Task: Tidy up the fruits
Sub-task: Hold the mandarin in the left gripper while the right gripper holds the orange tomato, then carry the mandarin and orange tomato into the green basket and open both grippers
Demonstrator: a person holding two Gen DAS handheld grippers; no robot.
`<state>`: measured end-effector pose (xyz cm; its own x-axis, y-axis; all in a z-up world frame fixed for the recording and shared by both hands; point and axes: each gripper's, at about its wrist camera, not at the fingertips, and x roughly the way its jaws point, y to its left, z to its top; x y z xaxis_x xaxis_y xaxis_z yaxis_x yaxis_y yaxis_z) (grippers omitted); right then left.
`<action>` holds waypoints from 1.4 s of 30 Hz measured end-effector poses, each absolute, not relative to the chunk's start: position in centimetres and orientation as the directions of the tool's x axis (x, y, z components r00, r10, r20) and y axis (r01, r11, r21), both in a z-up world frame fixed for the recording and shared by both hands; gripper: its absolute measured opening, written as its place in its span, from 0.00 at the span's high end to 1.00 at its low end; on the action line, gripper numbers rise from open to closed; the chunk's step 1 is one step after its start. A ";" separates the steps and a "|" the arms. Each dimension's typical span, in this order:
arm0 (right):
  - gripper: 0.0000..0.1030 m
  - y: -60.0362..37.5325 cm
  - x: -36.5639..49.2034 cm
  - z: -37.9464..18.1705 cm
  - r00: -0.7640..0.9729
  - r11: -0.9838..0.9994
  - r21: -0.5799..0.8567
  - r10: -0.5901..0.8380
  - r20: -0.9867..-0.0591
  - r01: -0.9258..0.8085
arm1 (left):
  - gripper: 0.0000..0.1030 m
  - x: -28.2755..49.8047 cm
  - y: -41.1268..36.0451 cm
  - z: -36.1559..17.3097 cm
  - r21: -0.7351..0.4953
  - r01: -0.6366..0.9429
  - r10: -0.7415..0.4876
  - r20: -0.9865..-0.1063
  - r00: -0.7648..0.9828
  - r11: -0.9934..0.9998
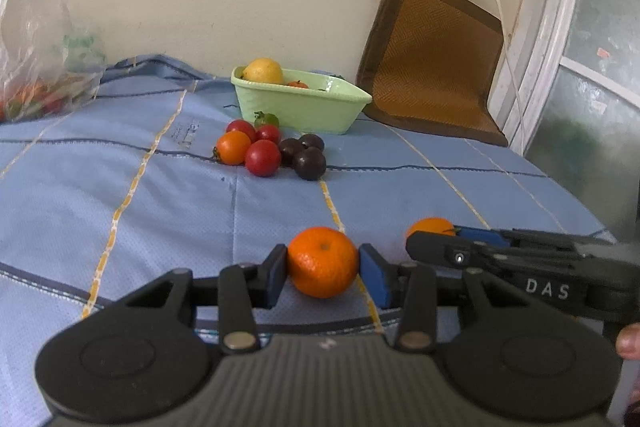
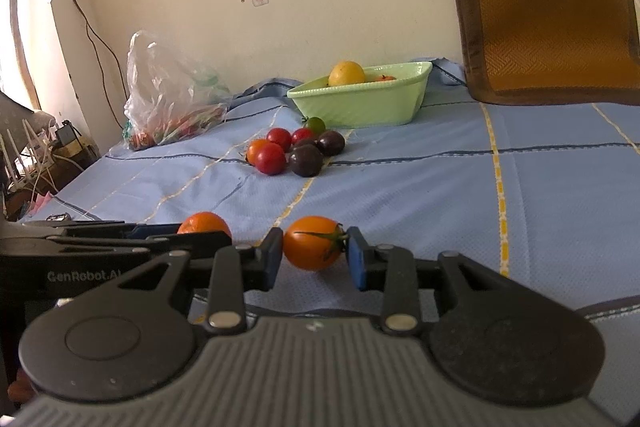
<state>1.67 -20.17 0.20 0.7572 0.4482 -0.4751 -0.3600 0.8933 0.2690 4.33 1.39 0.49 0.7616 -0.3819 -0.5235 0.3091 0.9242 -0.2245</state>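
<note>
Two fruits lie in the green basket (image 1: 296, 103) beyond my tongs; seven wait just short of it. Left tongs (image 1: 322, 263) clamp a mandarin (image 1: 322, 261), right tongs (image 2: 314, 247) an orange tomato (image 2: 312, 247).

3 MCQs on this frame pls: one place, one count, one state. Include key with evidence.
1. Where is the green dish?
A. at the far wall side of the cloth
B. under the left tool
C. inside the plastic bag

2. How many dark purple fruits lie in the loose pile?
A. one
B. three
C. six

3. What is the left tool doing?
A. hanging empty
B. clamped on the mandarin
C. holding the bag

Key: 1 A, the dish sits beyond the pile, near the wall. 2 B, three dark rounds show together. 3 B, both pads meet the mandarin's sides.
</note>
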 end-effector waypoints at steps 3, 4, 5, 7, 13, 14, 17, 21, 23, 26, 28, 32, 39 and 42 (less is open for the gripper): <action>0.65 -20.6 2.3 0.4 0.747 0.885 0.284 0.463 -0.477 -0.368 | 0.62 5.6 2.1 1.4 -0.274 0.305 -0.408 -0.526 0.746 0.912; 0.65 -20.9 2.8 0.7 0.747 0.884 0.290 0.466 -0.474 -0.367 | 0.62 6.3 2.2 2.0 -0.275 0.306 -0.409 -0.523 0.748 0.912; 0.65 -21.2 3.4 1.0 0.750 0.883 0.294 0.467 -0.469 -0.366 | 0.62 6.8 2.2 2.5 -0.269 0.307 -0.406 -0.517 0.753 0.913; 0.65 -21.7 4.8 1.8 0.764 0.885 0.294 0.462 -0.450 -0.362 | 0.62 8.4 2.1 4.1 -0.251 0.314 -0.401 -0.505 0.764 0.915; 0.72 -21.6 10.7 3.9 0.813 0.903 0.227 0.428 -0.394 -0.365 | 0.62 15.4 0.4 7.5 -0.180 0.330 -0.376 -0.460 0.804 0.927; 0.72 -21.4 11.8 4.1 0.818 0.904 0.225 0.426 -0.388 -0.364 | 0.62 16.9 0.2 7.6 -0.187 0.326 -0.376 -0.465 0.801 0.927; 0.74 -20.8 15.1 4.4 0.827 0.910 0.213 0.412 -0.382 -0.354 | 0.62 21.0 -0.5 7.5 -0.212 0.313 -0.378 -0.488 0.787 0.926; 0.75 -20.9 18.3 4.3 0.822 0.916 0.220 0.399 -0.407 -0.336 | 0.62 24.0 -0.7 6.8 -0.236 0.291 -0.374 -0.522 0.767 0.927; 0.74 -22.4 17.8 4.5 0.800 0.895 0.268 0.441 -0.407 -0.357 | 0.62 23.9 0.0 6.6 -0.256 0.316 -0.405 -0.500 0.766 0.914; 0.73 -23.0 16.6 3.8 0.734 0.853 0.320 0.519 -0.437 -0.413 | 0.62 24.2 0.3 6.3 -0.244 0.315 -0.398 -0.497 0.771 0.917; 0.71 -22.5 15.8 2.9 0.700 0.838 0.310 0.545 -0.462 -0.448 | 0.62 24.9 0.3 6.2 -0.252 0.311 -0.399 -0.508 0.764 0.916; 0.61 -20.3 15.7 1.5 0.669 0.838 0.239 0.538 -0.513 -0.491 | 0.62 25.6 -0.1 6.2 -0.240 0.301 -0.384 -0.517 0.765 0.923; 0.63 -20.4 16.7 0.6 0.638 0.847 0.262 0.523 -0.565 -0.462 | 0.62 25.9 -0.3 6.0 -0.224 0.303 -0.377 -0.526 0.762 0.926; 0.64 -20.9 16.3 1.4 0.682 0.863 0.234 0.498 -0.535 -0.447 | 0.62 26.3 -0.3 6.2 -0.217 0.304 -0.373 -0.526 0.764 0.928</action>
